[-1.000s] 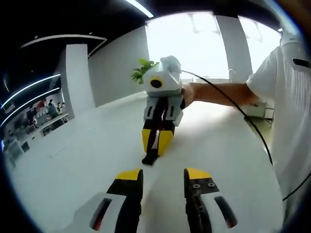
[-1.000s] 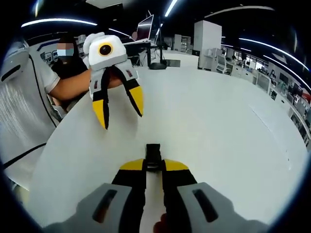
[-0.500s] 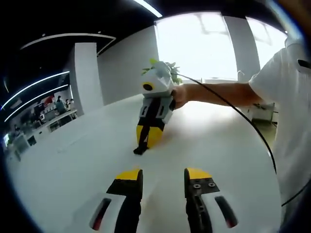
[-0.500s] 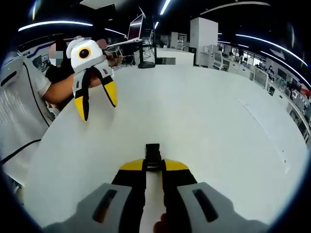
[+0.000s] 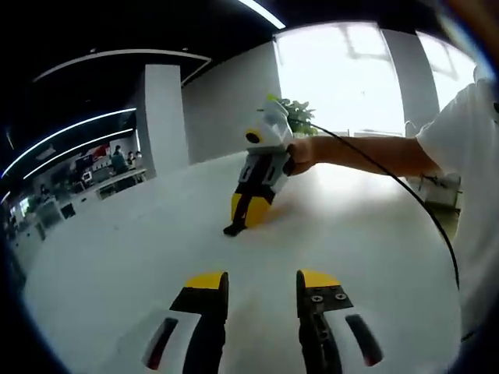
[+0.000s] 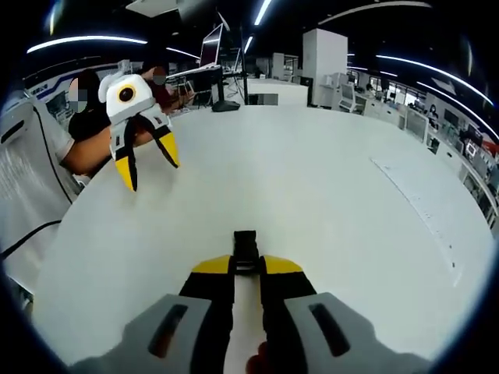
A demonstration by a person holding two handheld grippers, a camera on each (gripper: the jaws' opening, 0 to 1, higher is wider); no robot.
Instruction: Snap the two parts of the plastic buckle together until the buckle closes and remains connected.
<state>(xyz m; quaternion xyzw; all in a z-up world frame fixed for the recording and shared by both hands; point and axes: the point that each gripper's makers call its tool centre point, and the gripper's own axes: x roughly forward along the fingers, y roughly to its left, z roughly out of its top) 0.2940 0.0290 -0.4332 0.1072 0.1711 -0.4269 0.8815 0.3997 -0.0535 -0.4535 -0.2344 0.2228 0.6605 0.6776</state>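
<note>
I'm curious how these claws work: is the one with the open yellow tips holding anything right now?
No. In the right gripper view, the left gripper hangs above the white table with its jaws spread and nothing between them.

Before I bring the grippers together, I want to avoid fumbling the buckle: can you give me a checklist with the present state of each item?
1. Right gripper shut on the black buckle piece: ok.
2. Left gripper holding the mating part: not ok, its jaws are open with nothing between them.
3. Second buckle part located: cannot tell.
4. Held piece sticks out past the jaws for mating: ok.
5. White table between the grippers free of obstacles: ok.
6. Cable clear of the jaws: ok.
</note>
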